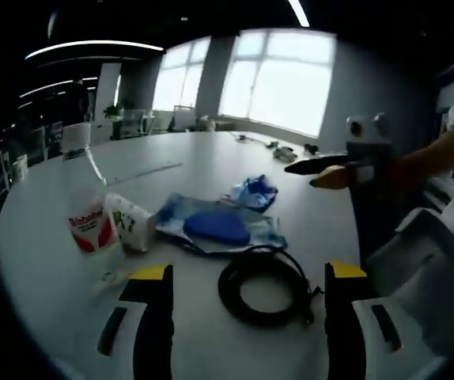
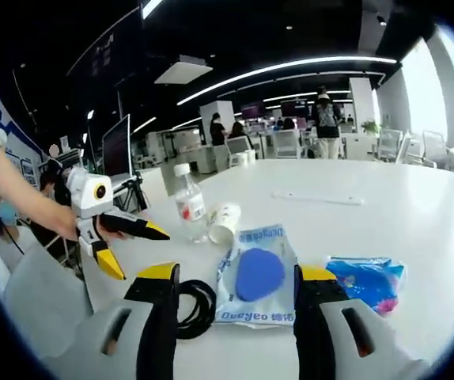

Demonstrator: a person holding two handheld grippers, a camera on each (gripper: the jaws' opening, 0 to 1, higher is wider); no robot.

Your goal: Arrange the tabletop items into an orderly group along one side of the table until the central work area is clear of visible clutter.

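White table (image 1: 211, 158) holds bottle (image 1: 85, 194), cup (image 1: 130, 222), packets (image 1: 215, 226), cable (image 1: 262, 285).

Bottle (image 1: 87, 207), cup (image 1: 131, 222), packet (image 1: 217, 226) and cable coil (image 1: 263, 283) crowd the near table (image 1: 211, 158); beyond lies open.

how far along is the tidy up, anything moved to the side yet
Nothing looks done yet: the water bottle, tipped paper cup, clear packet with the blue pad, blue wrapper and black cable coil lie loosely together on the white table, not lined up along an edge. In hand: nothing; the left claw and right claw are open and empty. Left: all five items.
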